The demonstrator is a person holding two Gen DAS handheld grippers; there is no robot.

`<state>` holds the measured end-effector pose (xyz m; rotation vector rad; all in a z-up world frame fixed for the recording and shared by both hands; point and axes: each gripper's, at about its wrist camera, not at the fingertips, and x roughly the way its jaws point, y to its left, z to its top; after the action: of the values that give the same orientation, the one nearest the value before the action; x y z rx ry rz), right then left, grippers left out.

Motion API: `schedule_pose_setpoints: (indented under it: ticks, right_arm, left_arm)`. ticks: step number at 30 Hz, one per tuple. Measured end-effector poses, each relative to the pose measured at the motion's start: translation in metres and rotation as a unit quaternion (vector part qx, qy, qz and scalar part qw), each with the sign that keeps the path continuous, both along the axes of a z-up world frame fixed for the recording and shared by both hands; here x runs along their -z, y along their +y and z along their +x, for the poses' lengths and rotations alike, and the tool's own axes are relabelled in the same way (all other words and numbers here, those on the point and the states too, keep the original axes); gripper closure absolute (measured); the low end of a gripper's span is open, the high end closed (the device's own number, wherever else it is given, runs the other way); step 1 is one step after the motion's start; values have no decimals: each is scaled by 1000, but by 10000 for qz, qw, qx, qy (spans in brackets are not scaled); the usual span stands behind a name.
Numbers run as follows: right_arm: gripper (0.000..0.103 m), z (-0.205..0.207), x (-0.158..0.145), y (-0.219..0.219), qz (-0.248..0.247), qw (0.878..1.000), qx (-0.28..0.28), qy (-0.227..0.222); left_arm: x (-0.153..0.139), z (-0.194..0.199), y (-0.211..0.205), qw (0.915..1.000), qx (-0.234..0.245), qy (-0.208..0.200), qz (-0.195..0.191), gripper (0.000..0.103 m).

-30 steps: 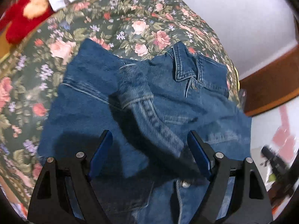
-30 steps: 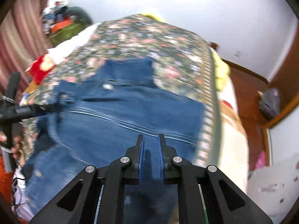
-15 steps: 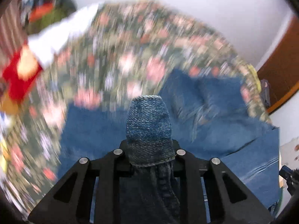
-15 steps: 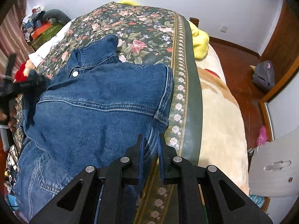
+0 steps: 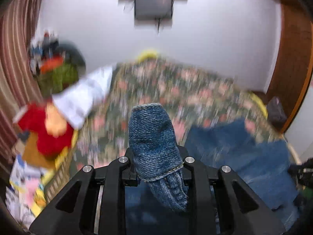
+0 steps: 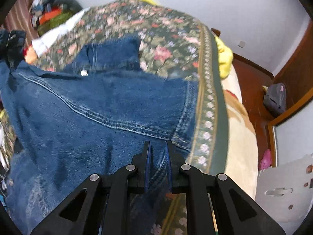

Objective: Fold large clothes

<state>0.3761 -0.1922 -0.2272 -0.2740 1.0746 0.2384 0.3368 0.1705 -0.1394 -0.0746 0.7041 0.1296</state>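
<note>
A blue denim jacket (image 6: 93,107) lies across a floral bedspread (image 6: 168,45). My left gripper (image 5: 154,166) is shut on the jacket's sleeve cuff (image 5: 150,133), which sticks up between its fingers, lifted above the bed. The rest of the jacket (image 5: 244,156) shows blurred at the lower right of the left wrist view. My right gripper (image 6: 158,164) is nearly closed on the jacket's fabric near its right edge. The other gripper (image 6: 13,41) shows at the far left of the right wrist view, holding denim.
A red plush toy (image 5: 45,129), a white cloth (image 5: 86,96) and a pile of things (image 5: 56,68) lie at the bed's left side. A yellow pillow (image 6: 225,58) sits at the far right corner. A cream blanket (image 6: 240,137), wooden floor and a dark bag (image 6: 273,98) are to the right.
My left gripper closed on the sleeve cuff and lifted it up and to the left. My right gripper stayed shut on the jacket's right side; the jacket shifted under it.
</note>
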Motion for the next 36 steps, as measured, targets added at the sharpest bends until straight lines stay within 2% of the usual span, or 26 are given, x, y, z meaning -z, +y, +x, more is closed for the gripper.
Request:
schedule_pose_setpoints:
  ticks: [4, 6, 8, 10, 11, 12, 13, 14, 15, 19, 24, 27, 30, 34, 36]
  right_arm:
    - [93, -3, 13, 11, -436, 9988, -161, -154]
    - [93, -5, 14, 13, -585, 9979, -215, -192]
    - [92, -7, 15, 14, -722, 9969, -240, -181]
    - [86, -9, 15, 14, -830, 9961, -217, -205]
    - [76, -9, 15, 13, -947, 9950, -145, -275]
    - [59, -9, 14, 12, -1035, 9940, -82, -330]
    - [49, -9, 14, 10, -1160, 9923, 18, -422]
    - [35, -9, 12, 5, -1208, 9913, 133, -508]
    - [31, -9, 12, 0, -1117, 9923, 191, -491]
    - [28, -4, 12, -24, -352, 9982, 478, -102]
    - [27, 2, 10, -40, 263, 9964, 751, 297]
    - [27, 4, 1, -51, 963, 9900, 855, 578]
    - [27, 4, -15, -63, 1745, 9782, 925, 641]
    - [26, 15, -29, -74, 2369, 9632, 1117, 609]
    - [26, 25, -29, -77, 2516, 9580, 1213, 647]
  left_arm:
    - [67, -3, 23, 9943, -120, 1012, -310, 77]
    - [96, -9, 26, 9896, -66, 1414, -259, 69]
    - [107, -16, 26, 9887, -64, 1492, -143, 61]
    - [110, -31, 30, 9902, -82, 1395, -72, 50]
    - [110, -36, 33, 9904, -122, 1377, -75, 42]
    - [108, -42, 37, 9906, -151, 1357, -113, 37]
    - [109, -49, 42, 9908, -175, 1328, -212, 36]
    - [109, -54, 47, 9908, -195, 1300, -311, 34]
    - [108, -60, 54, 9904, -250, 1302, -387, 34]
    - [104, -84, 73, 9889, -535, 1332, -384, 34]
    - [98, -91, 92, 9860, -804, 1390, -440, 34]
    - [83, -87, 92, 9882, -684, 1259, -543, 34]
    - [71, -73, 88, 9894, -486, 1199, -653, 30]
    - [70, -38, 85, 9871, -260, 1242, -973, 28]
    - [74, -22, 86, 9847, -259, 1328, -1096, 28]
